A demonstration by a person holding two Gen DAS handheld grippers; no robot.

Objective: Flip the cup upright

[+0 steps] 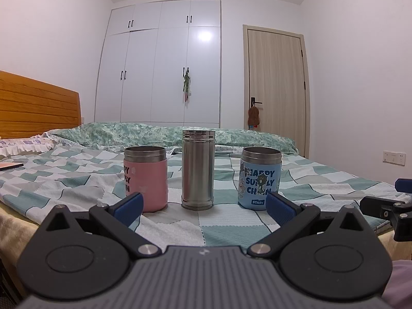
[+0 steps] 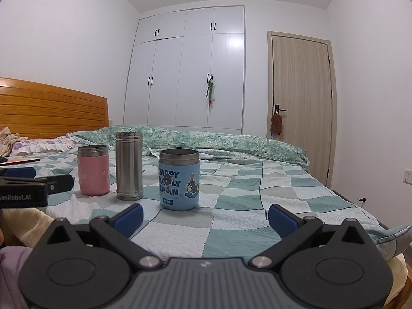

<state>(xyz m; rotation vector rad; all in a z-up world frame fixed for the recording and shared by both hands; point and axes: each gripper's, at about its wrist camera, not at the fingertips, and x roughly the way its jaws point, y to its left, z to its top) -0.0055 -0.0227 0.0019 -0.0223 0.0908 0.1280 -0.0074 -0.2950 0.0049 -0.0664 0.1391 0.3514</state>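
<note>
Three cups stand upright in a row on the bed (image 1: 231,231), near its front edge: a pink cup (image 1: 145,179) on the left, a tall steel cup (image 1: 197,170) in the middle and a blue cup (image 1: 260,177) on the right, mouths up, apart from one another. The left gripper (image 1: 203,207) hangs just before them, released, jaws spread wide and holding nothing. The right gripper (image 2: 204,217) waits beside it, likewise released, nearest the blue cup.
</note>
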